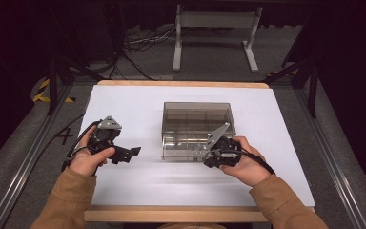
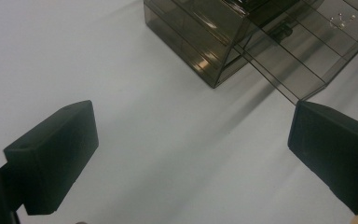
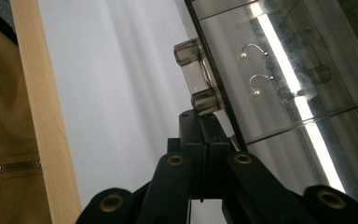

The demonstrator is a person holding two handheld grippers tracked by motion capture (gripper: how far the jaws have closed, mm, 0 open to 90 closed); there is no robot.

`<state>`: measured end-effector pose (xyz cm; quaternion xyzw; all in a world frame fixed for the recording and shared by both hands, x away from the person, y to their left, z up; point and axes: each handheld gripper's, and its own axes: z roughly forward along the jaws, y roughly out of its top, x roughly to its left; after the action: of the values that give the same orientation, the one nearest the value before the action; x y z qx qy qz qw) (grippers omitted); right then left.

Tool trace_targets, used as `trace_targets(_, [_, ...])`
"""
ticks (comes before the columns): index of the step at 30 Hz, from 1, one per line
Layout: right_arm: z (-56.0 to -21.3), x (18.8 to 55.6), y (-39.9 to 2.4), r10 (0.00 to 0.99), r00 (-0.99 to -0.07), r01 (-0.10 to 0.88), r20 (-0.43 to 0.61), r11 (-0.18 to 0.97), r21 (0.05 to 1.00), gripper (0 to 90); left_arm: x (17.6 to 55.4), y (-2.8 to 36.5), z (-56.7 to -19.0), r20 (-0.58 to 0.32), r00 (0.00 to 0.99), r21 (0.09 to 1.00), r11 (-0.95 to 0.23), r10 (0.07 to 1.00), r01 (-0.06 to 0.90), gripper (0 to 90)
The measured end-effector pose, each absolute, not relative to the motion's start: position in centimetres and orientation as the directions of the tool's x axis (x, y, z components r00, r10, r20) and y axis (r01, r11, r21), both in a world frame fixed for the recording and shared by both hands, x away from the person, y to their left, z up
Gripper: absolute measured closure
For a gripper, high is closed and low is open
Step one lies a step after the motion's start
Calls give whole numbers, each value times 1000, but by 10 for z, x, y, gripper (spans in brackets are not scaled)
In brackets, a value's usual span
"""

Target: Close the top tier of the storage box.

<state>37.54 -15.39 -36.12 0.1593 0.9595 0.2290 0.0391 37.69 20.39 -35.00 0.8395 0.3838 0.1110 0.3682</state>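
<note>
R gripper [image 3: 204,122], fingers clenched by the smoked box [image 1: 198,125] front handle [image 3: 196,83], looks set to open it; L gripper [image 1: 124,153] waits released, left of box.

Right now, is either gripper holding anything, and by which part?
The right gripper is shut at the smoky clear handle on the front of the transparent box. The left gripper is open over the white table cover, holding nothing.

Smoky-grey clear box [image 1: 197,130]; white tbl cover [image 1: 124,107]; black grippers; tan sleeves [image 1: 66,198]; pearl earrings [image 3: 251,70].
</note>
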Motion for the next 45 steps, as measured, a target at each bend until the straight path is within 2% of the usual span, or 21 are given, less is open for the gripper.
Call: trace_targets(45, [-356, 410, -157, 439, -896, 345, -70, 786, 513, 900, 377, 204, -351, -93, 682, 707, -434, 725, 558, 22])
